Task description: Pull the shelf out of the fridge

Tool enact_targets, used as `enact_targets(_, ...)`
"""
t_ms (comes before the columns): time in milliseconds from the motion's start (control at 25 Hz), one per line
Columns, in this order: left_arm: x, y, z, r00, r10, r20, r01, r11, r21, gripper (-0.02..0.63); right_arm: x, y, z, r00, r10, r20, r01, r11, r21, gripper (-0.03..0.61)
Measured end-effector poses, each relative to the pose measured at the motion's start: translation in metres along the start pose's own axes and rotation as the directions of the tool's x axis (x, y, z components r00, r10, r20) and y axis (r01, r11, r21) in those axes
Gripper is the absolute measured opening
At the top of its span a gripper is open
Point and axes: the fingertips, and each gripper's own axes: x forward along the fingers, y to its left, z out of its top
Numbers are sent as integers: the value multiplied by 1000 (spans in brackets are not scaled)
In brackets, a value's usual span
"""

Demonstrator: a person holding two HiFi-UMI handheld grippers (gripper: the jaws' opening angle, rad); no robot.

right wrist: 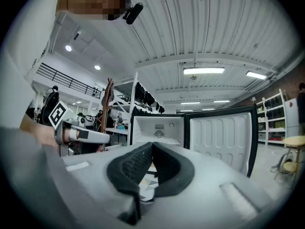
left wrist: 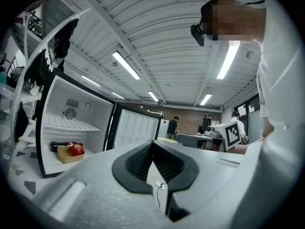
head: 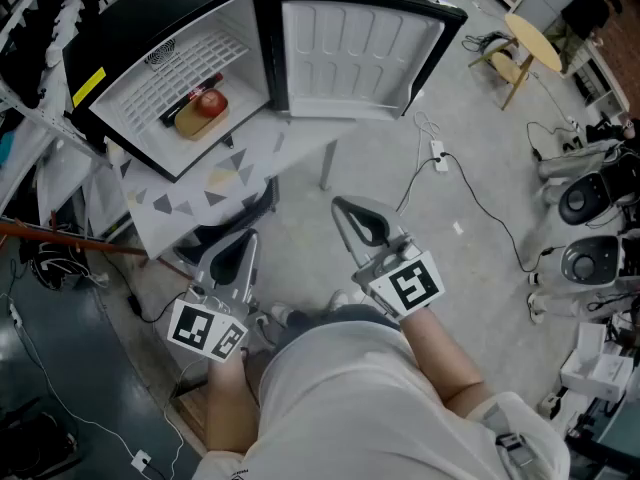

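The left gripper (head: 240, 243) has its jaws pressed fully together on nothing, and the right gripper (head: 345, 210) likewise shows its pads meeting with only air between them; both are held level and low, close to the person's body and well apart from the fridge (head: 170, 8), which looks like a waiting stance before any reach, so the pull seems not yet begun. The fridge stands on the tabletop (head: 240, 163) toward its far edge, its open front turned to the near edge and its door (head: 350, 58) swung wide to the right, probably so that the way in is free. The shelf (head: 185, 68), a white wire rack, sits fully home in the upper part of the compartment, running from wall to wall. Beneath it, on the fridge floor near the front edge, a tan tray (head: 195, 120) carries a red apple (head: 209, 102) with a dark item just behind; being below the rack, they should not hinder its slide. A yellow label (head: 88, 86) is stuck on the fridge's front rim, its print too small to read, and no brand shows; each marker cube (head: 408, 286) bears only a black-and-white square pattern
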Motion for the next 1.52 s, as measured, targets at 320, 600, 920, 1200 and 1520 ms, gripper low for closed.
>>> enact_targets(320,30,-42,-11,1000,9,-16,-9,1000,-7,6,-37,-37,6,998,10,54,-11,1000,14,2)
enact_targets(600,67,-82,-18,999,-14,-41,15,1000,21,6,-71,-63,27,983,54,174,-65,996,56,2)
enact_targets(920,98,-90,-23,998,-33,-55,34,999,19,8,-77,-80,23,976,86,199,-92,996,18,2)
enact_targets(1200,132,-60,-17,997,-67,-47,68,998,17,7,-45,-107,14,986,44,162,-49,998,30,2)
enact_targets(1520,171,9,5,994,-104,-29,105,994,27,8,23,-133,12,993,4,117,-5,1000,10,2)
